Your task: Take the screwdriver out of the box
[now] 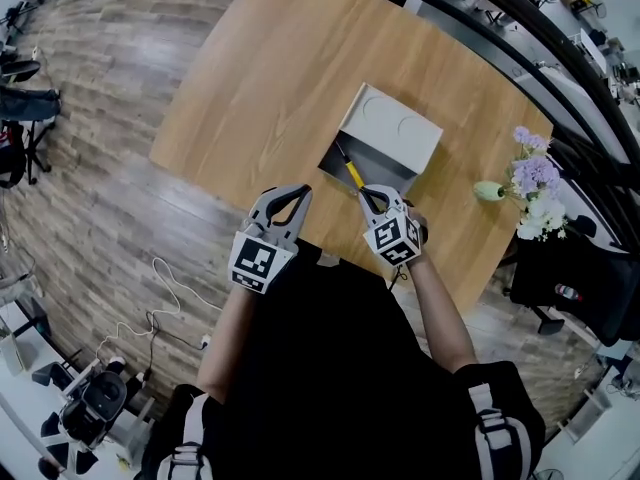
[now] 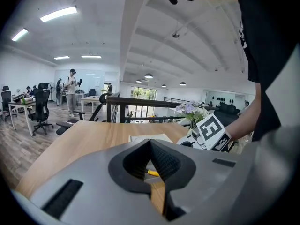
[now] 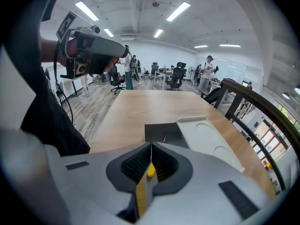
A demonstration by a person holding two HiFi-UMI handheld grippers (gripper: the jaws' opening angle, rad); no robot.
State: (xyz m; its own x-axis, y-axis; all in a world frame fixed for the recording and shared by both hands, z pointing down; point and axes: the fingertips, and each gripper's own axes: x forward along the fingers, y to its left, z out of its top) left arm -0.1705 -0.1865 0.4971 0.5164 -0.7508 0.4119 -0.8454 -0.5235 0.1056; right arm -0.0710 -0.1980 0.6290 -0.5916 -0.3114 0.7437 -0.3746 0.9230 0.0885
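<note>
Your right gripper's (image 3: 150, 146) jaws are clamped together on the yellow plastic handle of the slim screwdriver (image 1: 352, 173). They grip it near its butt end, so the thin dark shaft points away from you toward 12 o'clock, with its tip over the near corner of the shallow grey box (image 1: 385, 171). That hold looks chosen to draw the tool out lengthwise, and I judge it partly lifted rather than clear, since the tip hangs over the dark interior. The ribbed black pads bite the smooth round handle, which should stop it rolling. Your left gripper's (image 2: 150, 143) jaws are pressed together on nothing. It hovers at 9 o'clock of the right one, apart from the box, seemingly kept out of the way. The box's pale moulded lid (image 1: 398, 126), with two round recesses, lies folded open toward 1 o'clock, leaving the opening free. The box rests on the smooth wood-grain desk (image 1: 270, 78), and a bunch of lilac and white flowers (image 1: 535, 183) stands at its 3 o'clock, well apart.
</note>
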